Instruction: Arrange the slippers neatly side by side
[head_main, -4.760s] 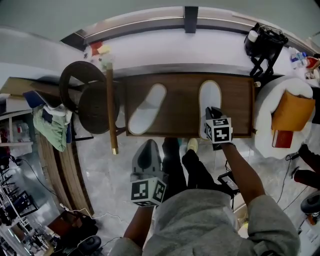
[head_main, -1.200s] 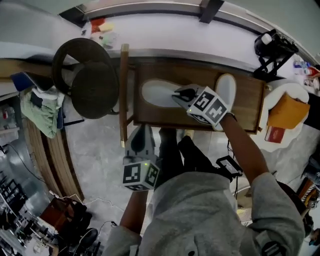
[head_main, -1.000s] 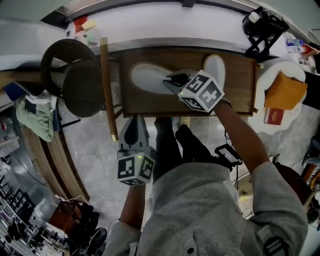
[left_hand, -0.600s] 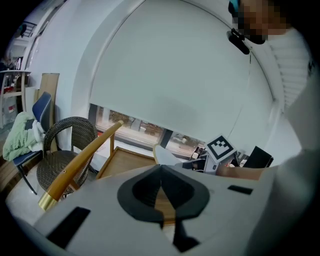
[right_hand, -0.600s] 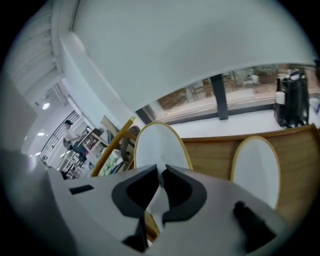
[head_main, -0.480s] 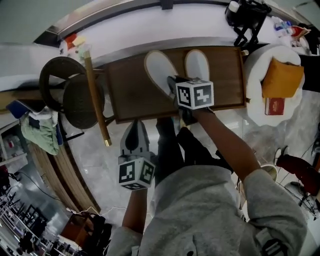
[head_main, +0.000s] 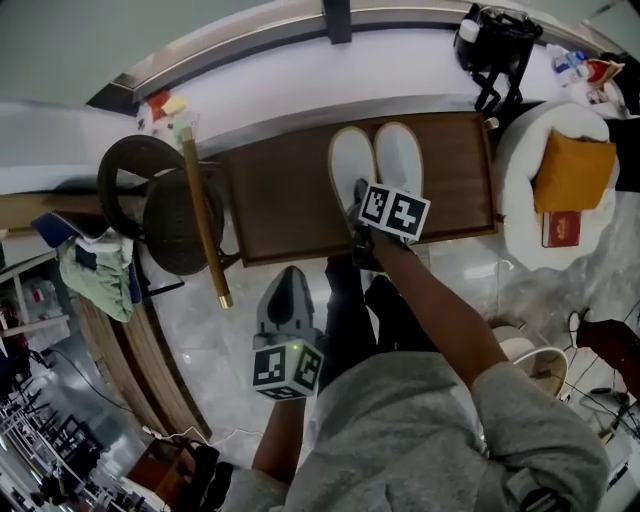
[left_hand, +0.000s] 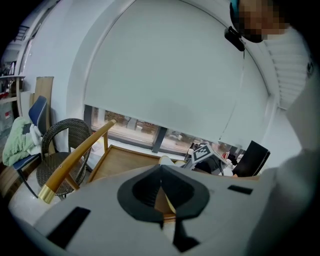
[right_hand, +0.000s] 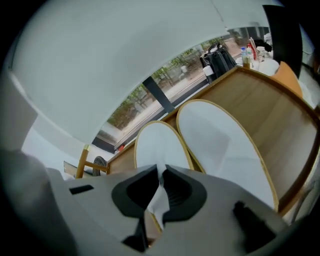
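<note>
Two white slippers lie close side by side, toes away from me, on the brown wooden table (head_main: 270, 200): the left slipper (head_main: 351, 165) and the right slipper (head_main: 400, 158). My right gripper (head_main: 358, 196) sits at the left slipper's heel, its marker cube just behind it. In the right gripper view this gripper (right_hand: 160, 172) is shut on the heel edge of the left slipper (right_hand: 157, 142), with the right slipper (right_hand: 220, 145) beside it. My left gripper (head_main: 289, 278) hangs below the table's near edge, over the floor. Its jaws (left_hand: 161, 172) are shut with nothing held.
A dark wicker chair (head_main: 165, 205) with a wooden rail (head_main: 203, 225) stands left of the table. At the right is a white round seat (head_main: 530, 200) carrying an orange cushion (head_main: 572, 170). A black object (head_main: 495, 40) stands on the sill behind. My legs are below the table's near edge.
My right gripper swung the left slipper to the right and turned it until it lies alongside the other slipper. Its wrist rolled. The left gripper shifted slightly and stayed below the table.
</note>
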